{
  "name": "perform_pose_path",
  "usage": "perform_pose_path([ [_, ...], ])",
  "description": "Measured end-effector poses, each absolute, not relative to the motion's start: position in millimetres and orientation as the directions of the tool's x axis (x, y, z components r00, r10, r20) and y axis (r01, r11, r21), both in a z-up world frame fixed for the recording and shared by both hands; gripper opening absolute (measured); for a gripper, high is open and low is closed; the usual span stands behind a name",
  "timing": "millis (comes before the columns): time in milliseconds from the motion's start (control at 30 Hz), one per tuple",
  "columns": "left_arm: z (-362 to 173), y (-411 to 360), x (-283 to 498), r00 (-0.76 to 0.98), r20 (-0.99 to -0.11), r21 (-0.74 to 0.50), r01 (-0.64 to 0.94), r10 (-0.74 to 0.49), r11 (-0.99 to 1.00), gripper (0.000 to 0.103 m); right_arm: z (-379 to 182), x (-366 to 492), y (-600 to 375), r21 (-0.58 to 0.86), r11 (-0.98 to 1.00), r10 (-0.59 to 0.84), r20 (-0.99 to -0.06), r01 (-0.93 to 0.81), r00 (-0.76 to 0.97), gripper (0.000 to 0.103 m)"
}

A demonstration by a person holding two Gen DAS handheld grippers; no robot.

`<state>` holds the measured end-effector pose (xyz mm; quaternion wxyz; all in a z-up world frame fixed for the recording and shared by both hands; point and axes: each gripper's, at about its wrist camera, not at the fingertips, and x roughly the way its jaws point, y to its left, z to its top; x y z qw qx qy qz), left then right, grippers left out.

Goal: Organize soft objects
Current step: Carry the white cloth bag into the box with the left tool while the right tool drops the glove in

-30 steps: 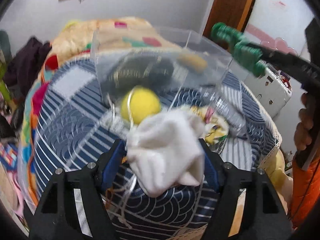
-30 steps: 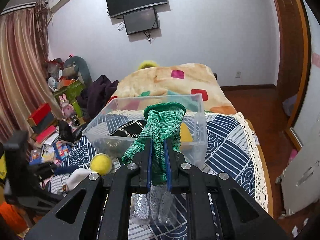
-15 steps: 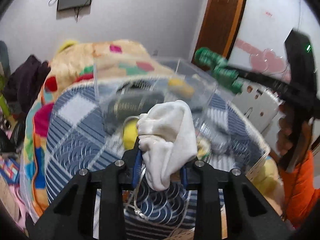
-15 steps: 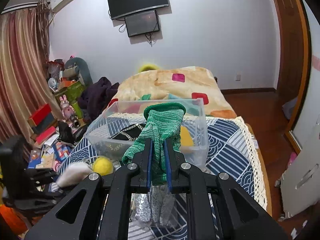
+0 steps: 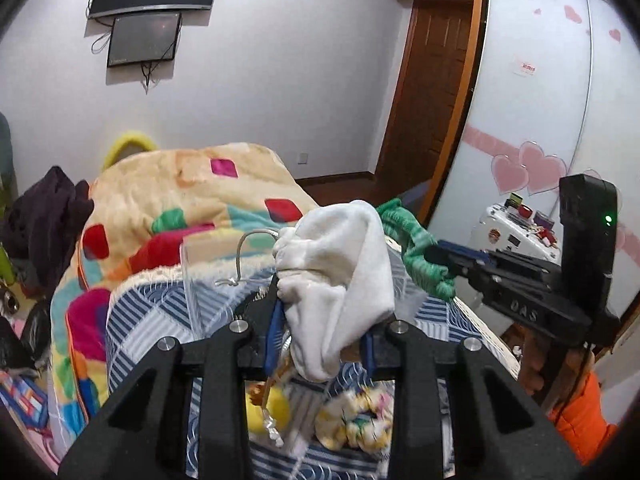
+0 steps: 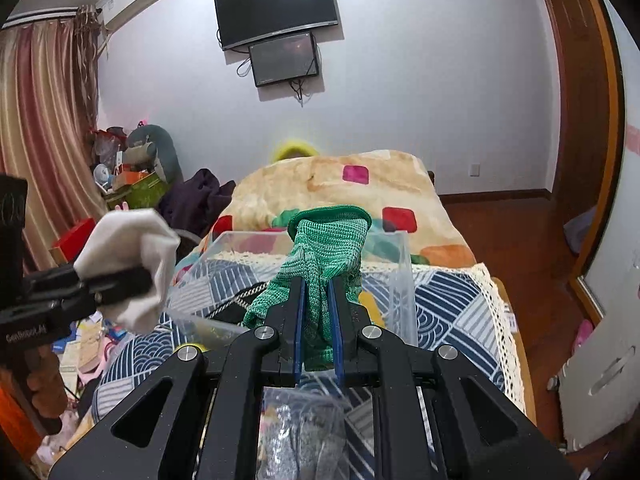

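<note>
Left gripper (image 5: 320,332): your fingers clench the white sock (image 5: 340,280), held up over the bed just short of the clear bin (image 6: 320,276) | Right gripper (image 6: 318,320): fingers clamp the green glove (image 6: 324,256) at the bin's near wall | Risk: sock's hanging end may snag the rim; let go early and it lands by the yellow ball (image 5: 266,410).

A soft white cloth pouch (image 5: 340,276) with a cord, a coarse green knitted glove (image 6: 320,264), a clear glossy plastic bin (image 6: 396,280), a fuzzy yellow ball (image 5: 268,412), matt black grippers with blue pads.
</note>
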<state>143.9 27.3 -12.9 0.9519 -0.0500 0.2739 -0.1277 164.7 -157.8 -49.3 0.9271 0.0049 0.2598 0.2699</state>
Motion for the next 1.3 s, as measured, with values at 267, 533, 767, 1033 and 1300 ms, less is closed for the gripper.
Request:
perform_pose_path([
  [267, -45.9, 30.1, 201.2, 0.779, -0.592, -0.167, 0.132, -0.207, 0.977, 0.031, -54.3, 185.7, -141.8, 0.119, 0.855, 0.489, -0.507, -0.504, 0.71, 0.011],
  [533, -75.9, 22.7, 240.0, 0.708, -0.674, -0.169, 0.13, -0.211, 0.977, 0.032, -79.6, 214.6, -121.4, 0.128, 0.843, 0.486, -0.599, -0.522, 0.637, 0.011],
  [767, -94.7, 19.6, 249.6, 0.651, -0.731, -0.16, 0.127, -0.204, 0.979, 0.035, -99.8, 232.0, -107.0, 0.099, 0.843, 0.444, -0.683, -0.529, 0.58, 0.011],
  [1033, -88.2, 27.3, 237.7, 0.681, -0.703, -0.183, 0.104, -0.204, 0.978, 0.058, -102.3, 226.1, -105.6, 0.044, 0.841, 0.405, -0.711, -0.539, 0.574, 0.02],
  [1300, -55.0, 27.5, 203.7, 0.767, -0.623, -0.101, 0.118, -0.155, 0.988, 0.067, -82.4, 211.1, -119.5, 0.035, 0.851, 0.414, -0.658, -0.525, 0.629, 0.04],
])
